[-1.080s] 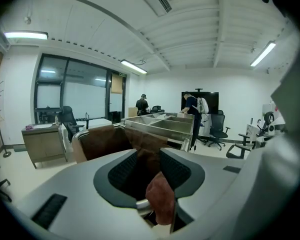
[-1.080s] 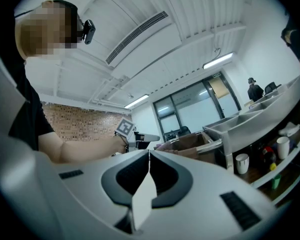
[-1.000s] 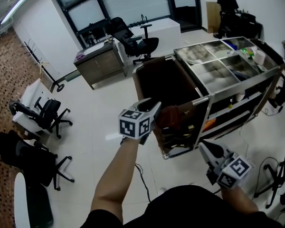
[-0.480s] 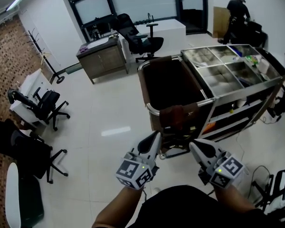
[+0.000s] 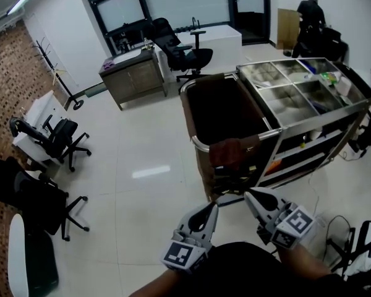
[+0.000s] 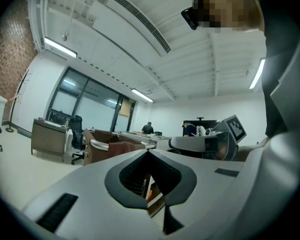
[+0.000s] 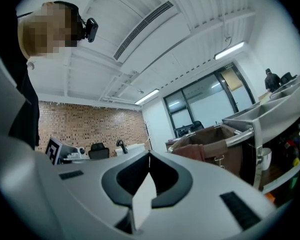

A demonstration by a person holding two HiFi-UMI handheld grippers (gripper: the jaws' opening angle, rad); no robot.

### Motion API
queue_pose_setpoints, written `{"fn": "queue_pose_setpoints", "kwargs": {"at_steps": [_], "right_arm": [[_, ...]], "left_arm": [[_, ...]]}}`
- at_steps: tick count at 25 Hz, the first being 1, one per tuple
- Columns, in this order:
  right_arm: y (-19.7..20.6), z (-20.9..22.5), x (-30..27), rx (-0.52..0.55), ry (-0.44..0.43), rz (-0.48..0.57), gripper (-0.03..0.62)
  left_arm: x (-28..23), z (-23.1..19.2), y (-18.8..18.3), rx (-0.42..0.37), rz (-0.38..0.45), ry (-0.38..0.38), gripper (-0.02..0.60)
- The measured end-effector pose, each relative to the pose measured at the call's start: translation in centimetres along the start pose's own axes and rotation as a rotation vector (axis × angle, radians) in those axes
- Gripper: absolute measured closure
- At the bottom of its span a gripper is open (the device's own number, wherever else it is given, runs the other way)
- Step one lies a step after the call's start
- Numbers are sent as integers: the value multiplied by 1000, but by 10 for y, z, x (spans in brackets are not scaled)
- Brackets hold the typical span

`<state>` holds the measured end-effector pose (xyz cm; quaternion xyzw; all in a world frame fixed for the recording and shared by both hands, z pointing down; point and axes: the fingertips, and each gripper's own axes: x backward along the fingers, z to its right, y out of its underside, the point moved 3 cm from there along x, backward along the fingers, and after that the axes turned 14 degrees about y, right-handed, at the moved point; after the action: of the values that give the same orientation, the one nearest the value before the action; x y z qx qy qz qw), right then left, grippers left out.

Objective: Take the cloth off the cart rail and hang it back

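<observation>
Your left tool (image 5: 211, 210) sits low and close to you. Its jaws have just been closing and now meet tip to tip with nothing between them. Your right tool (image 5: 250, 197) is just to its right, its jaws also pressed together and empty. Both point level toward the cart (image 5: 309, 113), and neither touches it. The brown cloth (image 5: 229, 153) hangs draped over the cart rail (image 5: 202, 147) at the cart's near left end, in front of the dark bag (image 5: 219, 107) that fills that end of the frame. The cloth lies beyond both tools and apart from them, roughly between their two lines of aim. From the left tool's own view the cloth shows just past its closed tips
</observation>
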<state>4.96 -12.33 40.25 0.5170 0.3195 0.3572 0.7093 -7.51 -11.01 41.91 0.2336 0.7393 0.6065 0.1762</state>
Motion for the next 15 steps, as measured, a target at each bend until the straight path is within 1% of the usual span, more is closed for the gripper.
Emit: {"fn": "queue_pose_setpoints", "kwargs": {"at_steps": [3, 5, 8, 10, 15], "right_arm": [[4, 3, 1, -16, 22, -1, 579], [5, 5, 3, -4, 42, -6, 580], [0, 2, 6, -21, 42, 16, 580], [4, 3, 7, -12, 53, 6, 580], [13, 6, 9, -2, 70, -20, 582]], "left_arm": [[-5, 5, 8, -1, -34, 31, 581], [-8, 7, 7, -1, -34, 40, 581], [-11, 7, 4, -2, -19, 41, 581], [-14, 8, 4, -12, -18, 44, 581], [-22, 22, 9, -35, -40, 88, 581]]}}
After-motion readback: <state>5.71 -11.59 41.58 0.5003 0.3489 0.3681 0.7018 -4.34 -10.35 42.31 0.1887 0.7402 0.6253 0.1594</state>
